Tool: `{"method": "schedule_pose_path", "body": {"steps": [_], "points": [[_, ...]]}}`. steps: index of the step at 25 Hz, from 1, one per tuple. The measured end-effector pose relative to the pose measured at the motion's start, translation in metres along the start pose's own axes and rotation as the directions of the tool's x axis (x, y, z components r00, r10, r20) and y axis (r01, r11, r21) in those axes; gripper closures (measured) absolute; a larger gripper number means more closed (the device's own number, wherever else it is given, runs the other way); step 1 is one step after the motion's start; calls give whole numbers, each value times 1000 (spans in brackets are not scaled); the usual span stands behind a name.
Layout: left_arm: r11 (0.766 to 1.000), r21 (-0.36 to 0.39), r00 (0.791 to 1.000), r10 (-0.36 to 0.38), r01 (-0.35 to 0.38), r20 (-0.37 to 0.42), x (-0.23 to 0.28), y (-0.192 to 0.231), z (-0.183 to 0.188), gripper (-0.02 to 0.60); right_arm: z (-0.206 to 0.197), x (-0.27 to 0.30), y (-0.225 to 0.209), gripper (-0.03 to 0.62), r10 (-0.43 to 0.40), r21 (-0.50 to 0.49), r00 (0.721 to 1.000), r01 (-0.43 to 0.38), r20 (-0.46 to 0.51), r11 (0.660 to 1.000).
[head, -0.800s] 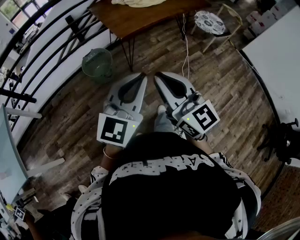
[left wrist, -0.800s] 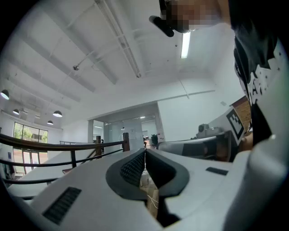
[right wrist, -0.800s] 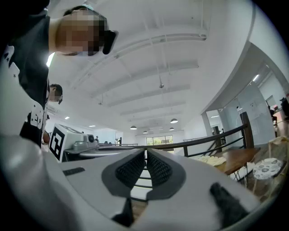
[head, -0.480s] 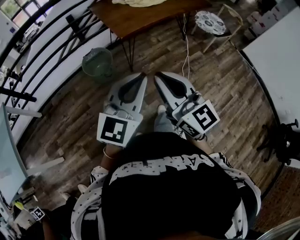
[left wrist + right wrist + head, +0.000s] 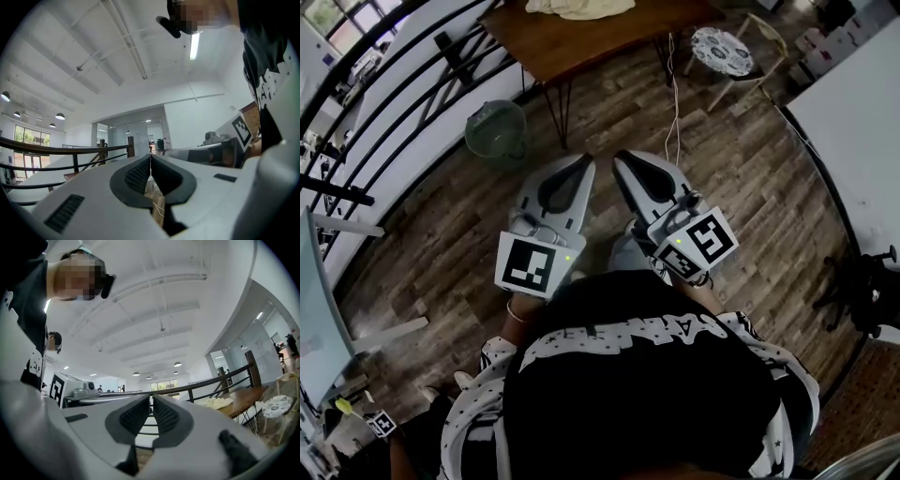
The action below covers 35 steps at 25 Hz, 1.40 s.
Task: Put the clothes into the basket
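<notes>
left gripper point(image 5: 585, 160) and right gripper point(image 5: 620, 157) side by side, jaws together, empty

A big open-plan office or studio, loft-like; a black railing point(image 5: 403, 94) runs off to the left of the left gripper point(image 5: 586, 161) along a wood-plank floor point(image 5: 741, 178); ahead of it stand a wooden table point(image 5: 600, 37) on thin metal legs and a chair point(image 5: 727, 47); beyond its jaws rise a high white ceiling point(image 5: 93, 56), pendant lamps point(image 5: 60, 116) and glass partitions point(image 5: 122, 136).
</notes>
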<state>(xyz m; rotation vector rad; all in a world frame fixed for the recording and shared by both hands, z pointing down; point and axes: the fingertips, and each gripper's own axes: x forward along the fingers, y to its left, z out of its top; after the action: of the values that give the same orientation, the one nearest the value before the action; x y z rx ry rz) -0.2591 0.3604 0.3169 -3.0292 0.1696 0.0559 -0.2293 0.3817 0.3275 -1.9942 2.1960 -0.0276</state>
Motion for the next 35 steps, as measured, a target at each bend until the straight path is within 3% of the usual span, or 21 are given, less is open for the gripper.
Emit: {"method": "schedule_pose_path", "body": {"steps": [10, 35], "points": [[1000, -13, 1000, -11, 11, 5, 57, 4, 2, 566, 13, 4, -60, 557, -11, -1, 1000, 11, 3, 1000], [999, 7, 997, 47, -47, -60, 180, 36, -15, 566, 12, 41, -184, 556, 67, 70, 998, -68, 5, 995]]}}
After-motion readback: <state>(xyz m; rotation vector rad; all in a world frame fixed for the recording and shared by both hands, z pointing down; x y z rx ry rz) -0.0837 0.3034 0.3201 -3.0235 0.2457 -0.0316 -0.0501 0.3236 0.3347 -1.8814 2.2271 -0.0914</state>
